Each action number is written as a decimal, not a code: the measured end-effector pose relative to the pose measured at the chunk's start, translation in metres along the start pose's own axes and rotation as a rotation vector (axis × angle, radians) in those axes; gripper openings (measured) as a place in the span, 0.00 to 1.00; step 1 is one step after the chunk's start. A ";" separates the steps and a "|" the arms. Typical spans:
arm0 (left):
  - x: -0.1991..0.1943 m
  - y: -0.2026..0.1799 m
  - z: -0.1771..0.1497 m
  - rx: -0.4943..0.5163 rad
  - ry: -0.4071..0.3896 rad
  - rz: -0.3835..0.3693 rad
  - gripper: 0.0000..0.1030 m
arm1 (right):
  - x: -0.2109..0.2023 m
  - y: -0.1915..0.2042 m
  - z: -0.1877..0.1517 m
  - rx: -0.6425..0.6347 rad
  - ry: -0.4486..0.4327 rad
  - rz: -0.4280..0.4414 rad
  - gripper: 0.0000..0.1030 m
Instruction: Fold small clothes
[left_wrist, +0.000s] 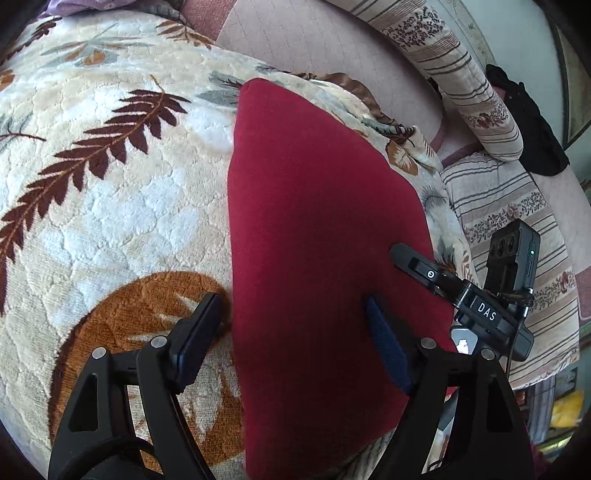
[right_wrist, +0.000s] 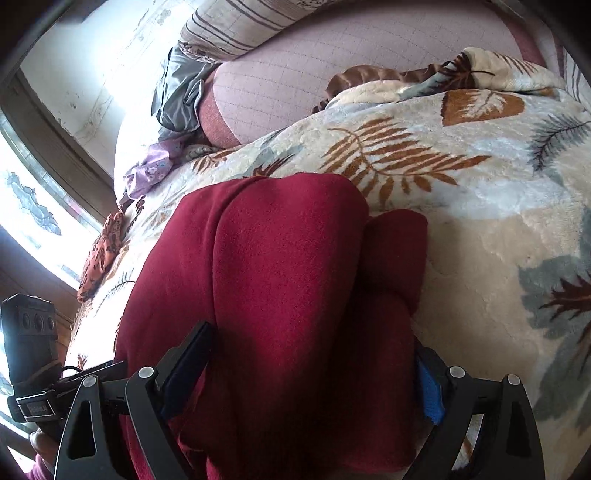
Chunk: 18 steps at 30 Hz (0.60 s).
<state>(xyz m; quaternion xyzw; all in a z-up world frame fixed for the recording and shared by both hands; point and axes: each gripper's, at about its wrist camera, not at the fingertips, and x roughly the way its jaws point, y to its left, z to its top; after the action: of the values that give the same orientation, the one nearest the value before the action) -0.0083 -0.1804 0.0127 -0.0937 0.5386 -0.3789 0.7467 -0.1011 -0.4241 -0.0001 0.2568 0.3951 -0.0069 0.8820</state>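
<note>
A dark red garment (left_wrist: 314, 229) lies flat in a long folded shape on a leaf-patterned blanket (left_wrist: 110, 166). My left gripper (left_wrist: 291, 325) is open, low over the garment's near left edge; one finger (left_wrist: 199, 332) rests on the blanket, the other (left_wrist: 384, 339) on the red cloth. In the right wrist view the same garment (right_wrist: 280, 266) bulges in thick folds between the fingers of my right gripper (right_wrist: 314, 365), which is open around it. The right gripper's body (left_wrist: 476, 302) shows at the garment's right edge in the left wrist view.
The blanket (right_wrist: 461, 192) covers a bed with a pink quilted sheet (left_wrist: 325, 44). Striped floral pillows (left_wrist: 480, 103) and a black cloth (left_wrist: 528, 125) lie at the right. Grey and purple clothes (right_wrist: 173, 110) lie by the bright window (right_wrist: 37, 206).
</note>
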 end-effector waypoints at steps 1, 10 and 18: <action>0.002 0.000 0.000 -0.005 -0.014 -0.003 0.79 | 0.001 0.002 0.000 -0.004 -0.008 -0.005 0.82; 0.002 -0.023 -0.008 0.055 -0.078 0.088 0.52 | -0.015 0.022 0.000 -0.041 -0.038 -0.029 0.38; -0.045 -0.029 -0.030 0.067 -0.061 0.046 0.43 | -0.050 0.043 -0.007 -0.020 -0.044 0.029 0.30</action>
<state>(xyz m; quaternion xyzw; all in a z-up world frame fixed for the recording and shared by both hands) -0.0540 -0.1628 0.0492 -0.0679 0.5045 -0.3765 0.7740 -0.1310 -0.3929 0.0505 0.2532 0.3718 0.0041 0.8931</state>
